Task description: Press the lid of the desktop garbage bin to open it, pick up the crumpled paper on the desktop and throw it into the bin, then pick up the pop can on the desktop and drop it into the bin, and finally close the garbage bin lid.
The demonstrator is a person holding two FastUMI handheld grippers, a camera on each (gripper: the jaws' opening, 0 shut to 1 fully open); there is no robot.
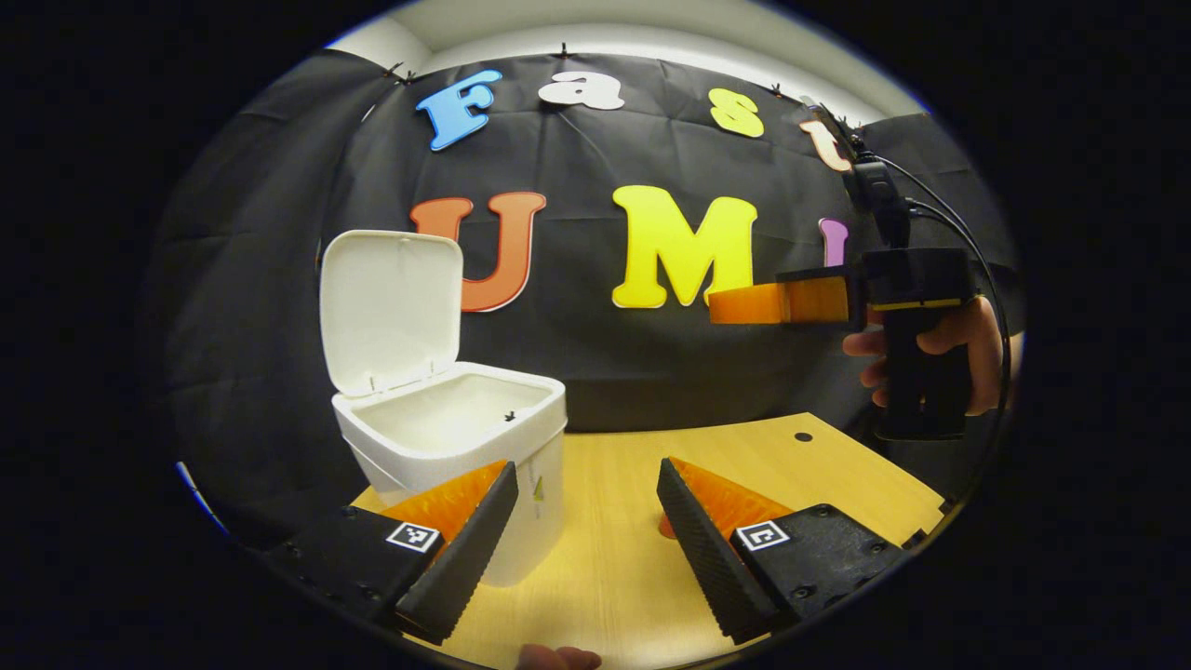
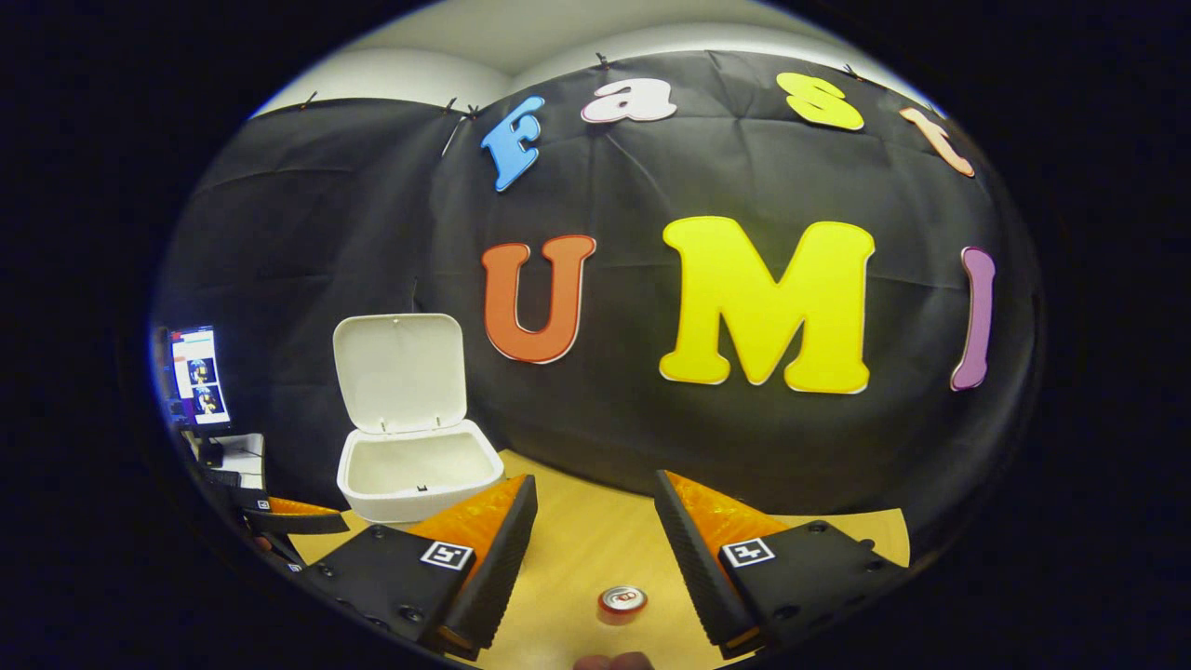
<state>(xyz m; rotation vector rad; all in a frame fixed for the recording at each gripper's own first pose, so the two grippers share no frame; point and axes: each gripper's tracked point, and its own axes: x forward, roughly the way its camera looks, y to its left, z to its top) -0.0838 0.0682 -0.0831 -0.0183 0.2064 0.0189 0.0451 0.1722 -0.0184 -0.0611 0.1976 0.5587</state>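
Each gripper had wedge-shaped ribbed fingers on bolted black blocks bearing square coded tags. Behind the other gripper, a hand gripped a black handle trailing cables.

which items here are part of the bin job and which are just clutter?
Job:
- bin, lid standing open
- pop can, upright on the table below the right claw
- left claw, open, near the bin

Clutter:
- monitor and desk items at the far left of the right gripper view

Crumpled paper: can't tell where it is.
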